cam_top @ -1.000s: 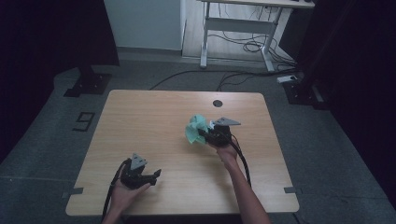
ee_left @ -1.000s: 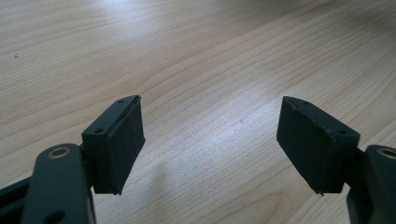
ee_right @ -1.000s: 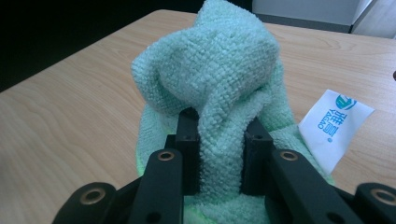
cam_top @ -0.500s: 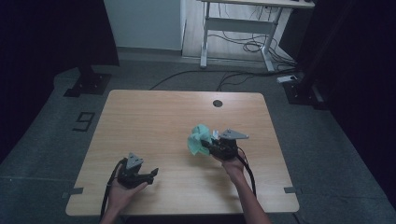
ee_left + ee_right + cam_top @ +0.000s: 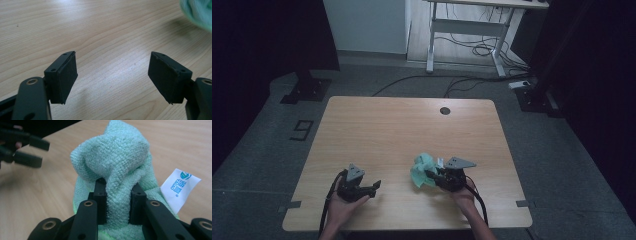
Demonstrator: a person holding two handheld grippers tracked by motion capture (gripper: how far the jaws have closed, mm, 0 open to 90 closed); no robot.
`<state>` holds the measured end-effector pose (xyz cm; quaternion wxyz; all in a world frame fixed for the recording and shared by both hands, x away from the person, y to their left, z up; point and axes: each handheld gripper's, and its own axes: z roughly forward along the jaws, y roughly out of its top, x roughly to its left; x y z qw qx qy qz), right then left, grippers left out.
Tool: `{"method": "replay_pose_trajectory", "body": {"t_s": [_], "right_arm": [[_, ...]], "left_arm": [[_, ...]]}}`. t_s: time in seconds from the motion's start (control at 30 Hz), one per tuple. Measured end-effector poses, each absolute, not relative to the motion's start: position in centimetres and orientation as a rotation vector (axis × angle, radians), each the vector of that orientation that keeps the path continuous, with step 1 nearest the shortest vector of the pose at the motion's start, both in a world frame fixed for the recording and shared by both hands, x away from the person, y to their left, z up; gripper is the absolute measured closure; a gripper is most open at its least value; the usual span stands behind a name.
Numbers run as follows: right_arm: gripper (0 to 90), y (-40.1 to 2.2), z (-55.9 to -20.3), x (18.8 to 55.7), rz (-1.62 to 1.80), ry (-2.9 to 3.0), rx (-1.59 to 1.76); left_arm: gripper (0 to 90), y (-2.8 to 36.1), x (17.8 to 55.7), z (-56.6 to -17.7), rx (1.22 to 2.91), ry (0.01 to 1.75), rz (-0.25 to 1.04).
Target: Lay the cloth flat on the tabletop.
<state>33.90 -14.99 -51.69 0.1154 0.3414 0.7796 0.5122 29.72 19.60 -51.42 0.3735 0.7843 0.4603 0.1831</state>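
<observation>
Wooden table point(image 5: 377, 130): cloth point(image 5: 117, 170) within right gripper point(image 5: 117, 192).

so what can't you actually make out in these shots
- Green towel: right gripper view, its lower folds are hidden behind the right gripper, whose jaws pinch a fold.
- Towel's white label: right gripper view, print is too small to read; a tiny speck in the high view.
- Towel in left gripper view: blurred and cut off by the top right edge.
- Left gripper in right gripper view: blurred and cut by the left edge.
</observation>
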Motion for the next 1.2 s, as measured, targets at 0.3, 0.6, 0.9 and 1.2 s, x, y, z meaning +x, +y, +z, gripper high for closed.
{"method": "replay_pose_trajectory", "body": {"t_s": [0.3, 0.6, 0.9, 1.2], "right_arm": [[72.7, -14.1, -53.5, 32.3, 1.483, 2.338, 1.036], [69.3, -13.7, -55.0, 32.1, 1.425, 2.374, 1.051], [35.6, -13.8, -54.8, 31.4, 1.437, 2.287, 1.055], [18.3, -15.0, -53.2, 30.7, 1.485, 2.205, 1.06]], "left_arm": [[23.3, 19.4, 29.7, -51.5, 2.014, 1.166, 0.452], [23.4, 19.8, 29.7, -51.2, 2.006, 1.168, 0.468], [23.6, 19.1, 29.9, -51.3, 2.023, 1.155, 0.464], [23.6, 19.4, 29.8, -51.3, 2.014, 1.153, 0.464]]}}
